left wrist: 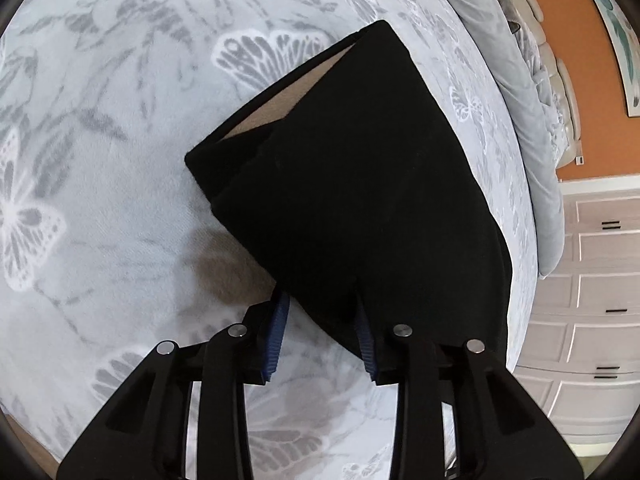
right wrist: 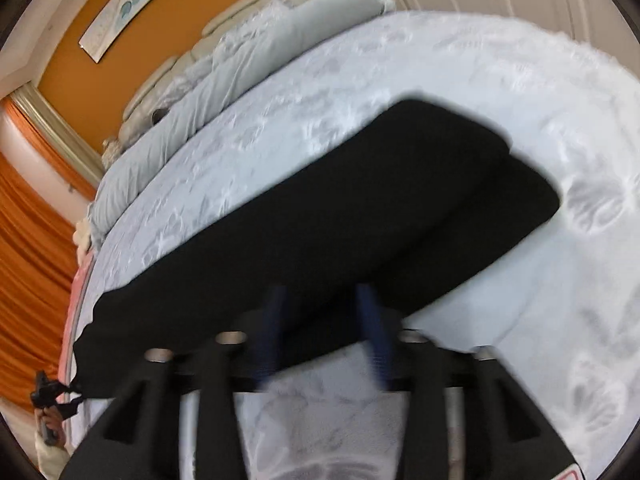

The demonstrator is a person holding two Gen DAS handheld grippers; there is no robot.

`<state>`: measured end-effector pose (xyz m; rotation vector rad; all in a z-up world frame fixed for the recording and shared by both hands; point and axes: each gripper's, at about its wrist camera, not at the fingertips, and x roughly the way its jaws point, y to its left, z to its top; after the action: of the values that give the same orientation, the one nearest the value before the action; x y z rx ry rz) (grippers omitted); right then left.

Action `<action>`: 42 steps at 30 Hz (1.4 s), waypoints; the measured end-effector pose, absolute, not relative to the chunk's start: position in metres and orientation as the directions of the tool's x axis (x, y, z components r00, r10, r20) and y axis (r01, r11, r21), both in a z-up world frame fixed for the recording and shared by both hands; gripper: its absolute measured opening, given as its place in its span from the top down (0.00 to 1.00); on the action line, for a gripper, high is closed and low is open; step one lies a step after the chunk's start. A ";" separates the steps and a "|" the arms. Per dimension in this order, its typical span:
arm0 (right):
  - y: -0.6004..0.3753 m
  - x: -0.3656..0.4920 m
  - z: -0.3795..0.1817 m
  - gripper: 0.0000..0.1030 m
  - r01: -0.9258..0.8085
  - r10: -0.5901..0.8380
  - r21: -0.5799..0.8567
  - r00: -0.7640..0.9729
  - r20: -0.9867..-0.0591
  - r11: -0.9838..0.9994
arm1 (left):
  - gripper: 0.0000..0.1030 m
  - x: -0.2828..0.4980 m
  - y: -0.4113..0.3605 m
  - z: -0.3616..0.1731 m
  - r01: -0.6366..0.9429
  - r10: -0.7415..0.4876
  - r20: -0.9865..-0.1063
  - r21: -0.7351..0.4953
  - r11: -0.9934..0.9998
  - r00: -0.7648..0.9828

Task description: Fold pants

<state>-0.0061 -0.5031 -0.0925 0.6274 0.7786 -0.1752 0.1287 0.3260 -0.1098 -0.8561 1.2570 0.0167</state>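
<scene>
Black pants (left wrist: 352, 184) lie folded on a bed (left wrist: 120, 200) covered with a grey butterfly-print blanket. The left tool (left wrist: 322, 340) stands with its blue-padded fingers (left wrist: 278, 340) spread wide at the near edge of the cloth, the fabric draped over the fingertips. The right tool (right wrist: 324, 332), blurred, also has its jaws apart at the pants' near edge; whether it grips cloth cannot be told. Grey pillows (right wrist: 224, 72) rest against an orange wall (right wrist: 168, 32).
</scene>
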 end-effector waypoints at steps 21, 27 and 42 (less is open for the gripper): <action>-0.556 -0.054 -0.069 0.92 0.541 -0.162 0.371 0.702 -0.694 0.755 | 0.72 0.121 0.370 -0.116 -0.513 -0.384 -0.853 -0.520 0.683 0.354; -0.528 -0.047 -0.073 0.76 0.502 -0.139 0.308 0.671 -0.728 0.808 | 0.69 0.091 0.382 -0.067 -0.460 -0.325 -0.801 -0.566 0.684 0.502; -0.114 0.209 -0.042 0.50 -0.395 0.277 0.043 0.557 -0.783 0.918 | 0.34 0.187 0.305 -0.090 -0.332 -0.099 -0.894 -0.264 0.906 0.438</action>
<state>0.2091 -0.1136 -0.0422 -0.1432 0.8967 0.3980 0.1873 0.3046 -0.0897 -0.4372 1.1177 0.1506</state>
